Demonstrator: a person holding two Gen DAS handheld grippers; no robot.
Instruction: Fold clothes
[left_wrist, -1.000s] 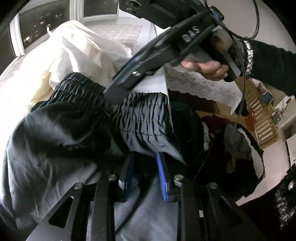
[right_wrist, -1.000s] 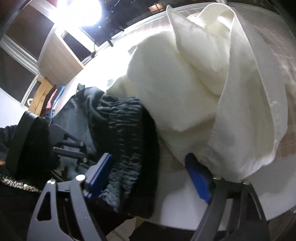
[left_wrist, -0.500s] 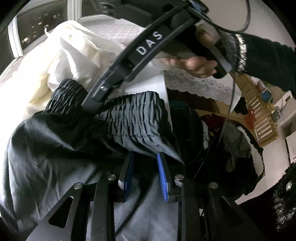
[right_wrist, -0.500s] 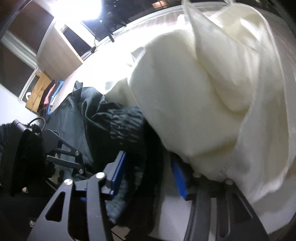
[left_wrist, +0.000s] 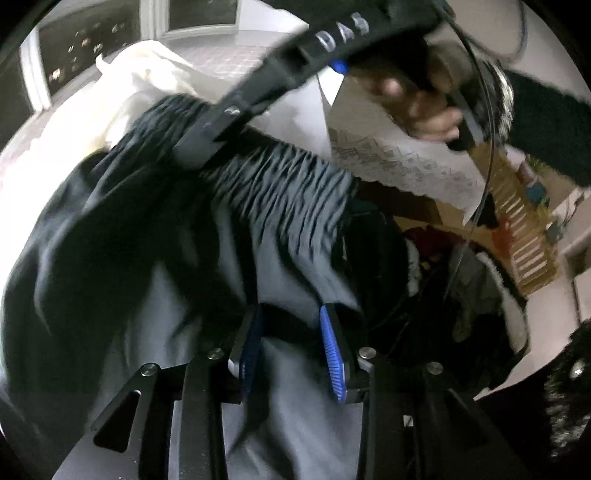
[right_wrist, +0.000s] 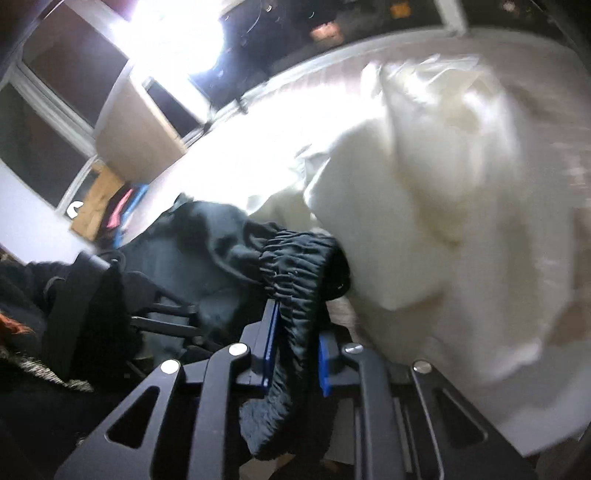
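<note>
Right tongs (right_wrist: 293, 345) closing on the gathered elastic waistband (right_wrist: 295, 266) of the dark trousers (left_wrist: 122, 266), blue pads on either side of the band, cloth pinched between them and bulging out below. From the left wrist view, the same tongs reaching down from the top of the frame onto the far part of the waistband, held by a hand (left_wrist: 417, 99) in a dark fuzzy sleeve (left_wrist: 546, 122). Left tongs (left_wrist: 291, 345) opening, jaws a little apart, grey-black trouser cloth lying between the blue pads (left_wrist: 332, 350); whether the pads press on the fabric at this instant cannot be told, as the frame is blurred. Trousers hanging bunched between the two tongs, waistband stretched across the middle of the left view, the body of the cloth drooping to the left and downward over the fingers. Just behind and touching the trousers, a heap of cream-white fabric (right_wrist: 424, 206), crumpled and piled high, resting on a pale bed surface (right_wrist: 258, 147). Beyond the bed, dark window panes (left_wrist: 92, 59) with white frames, and a strong glare of light in the upper part of the right view. To the right in the left view, a lace-edged white cloth (left_wrist: 406, 173) hanging over an edge, a wooden slatted rack (left_wrist: 524, 229) farther off, and a dark jumble of other garments (left_wrist: 461, 295) below it.
</note>
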